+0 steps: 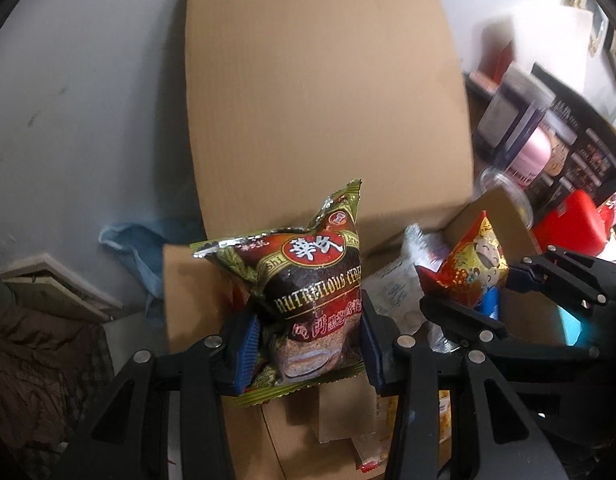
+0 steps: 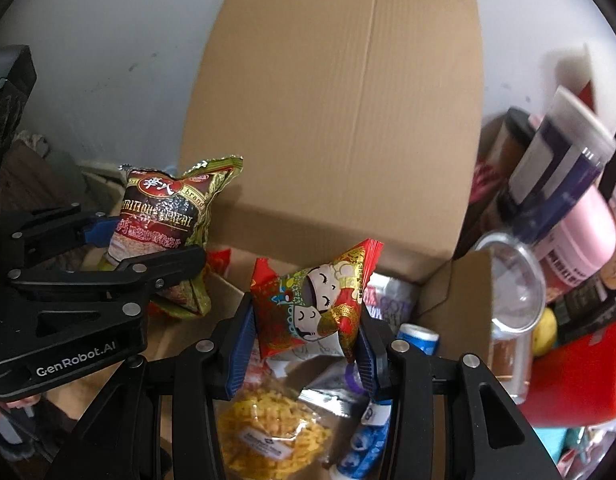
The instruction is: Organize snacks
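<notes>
My left gripper point(image 1: 308, 354) is shut on a green and dark red cereal packet point(image 1: 308, 296) and holds it upright above an open cardboard box point(image 1: 323, 92). My right gripper point(image 2: 304, 354) is shut on a small red and gold snack packet point(image 2: 311, 312) with cartoon faces, held above the same box point(image 2: 339, 120). In the left wrist view the right gripper point(image 1: 503, 300) shows at the right with its red packet point(image 1: 467, 268). In the right wrist view the left gripper point(image 2: 120, 248) shows at the left with the cereal packet point(image 2: 164, 220).
The box holds loose snacks: a clear bag of yellow fried snack point(image 2: 268, 436), a blue and white packet point(image 2: 367, 440), a silver pouch point(image 2: 331, 392). Right of the box are bottles and tubes point(image 2: 563, 184), a clear plastic lid point(image 2: 511, 284), a red container point(image 2: 579, 376). A white wall point(image 1: 88, 100) is behind.
</notes>
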Demonstrator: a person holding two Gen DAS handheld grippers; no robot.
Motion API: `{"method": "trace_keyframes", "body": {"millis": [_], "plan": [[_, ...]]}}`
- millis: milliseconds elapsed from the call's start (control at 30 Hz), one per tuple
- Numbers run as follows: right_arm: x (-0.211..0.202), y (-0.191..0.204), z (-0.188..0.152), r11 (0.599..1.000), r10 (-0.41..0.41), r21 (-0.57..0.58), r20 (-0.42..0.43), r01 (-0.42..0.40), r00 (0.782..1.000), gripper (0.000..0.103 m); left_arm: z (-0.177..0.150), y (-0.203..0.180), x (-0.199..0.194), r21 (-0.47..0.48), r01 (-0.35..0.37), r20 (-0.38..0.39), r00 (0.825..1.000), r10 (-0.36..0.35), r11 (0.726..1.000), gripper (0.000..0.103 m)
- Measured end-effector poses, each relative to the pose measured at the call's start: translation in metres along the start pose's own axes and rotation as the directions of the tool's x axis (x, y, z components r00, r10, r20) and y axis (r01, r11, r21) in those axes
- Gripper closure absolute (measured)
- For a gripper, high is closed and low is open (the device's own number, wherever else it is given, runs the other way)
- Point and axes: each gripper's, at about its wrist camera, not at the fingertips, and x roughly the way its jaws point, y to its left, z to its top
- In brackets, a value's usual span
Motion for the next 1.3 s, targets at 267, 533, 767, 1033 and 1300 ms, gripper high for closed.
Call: {"method": "trace_keyframes", "body": {"millis": [267,533,767,1033,1300], "plan": [[0.027,-0.004,-0.01,1.0,-0.017,0.012,-0.075,0.018,0.997,0.058,-0.007,-0.005,0.022,0.024,-0.024,-0.04,0.999,0.025,0.999,0.06],[0.034,0.007,-0.016,0.998,-0.057,-0.011,-0.102,0.057,0.993,0.052,-0.002,-0.014,0.029,0.039,-0.041,-0.04,0.998,0.042,0.998,0.057],[0.035,0.01,-0.02,0.998,-0.068,0.004,-0.136,0.069,0.988,0.041,0.0,-0.023,0.026,0.046,-0.065,-0.056,0.996,0.068,0.997,0.056],[0.03,0.022,-0.023,0.994,-0.107,-0.037,-0.146,0.102,0.984,0.03,-0.009,-0.025,0.022,0.021,-0.083,-0.082,0.993,0.084,0.996,0.046],[-0.003,0.019,-0.03,0.993,-0.12,-0.032,-0.123,0.117,0.985,0.03,-0.01,-0.026,0.002,0.005,-0.069,-0.058,0.996,0.069,0.998,0.046]]}}
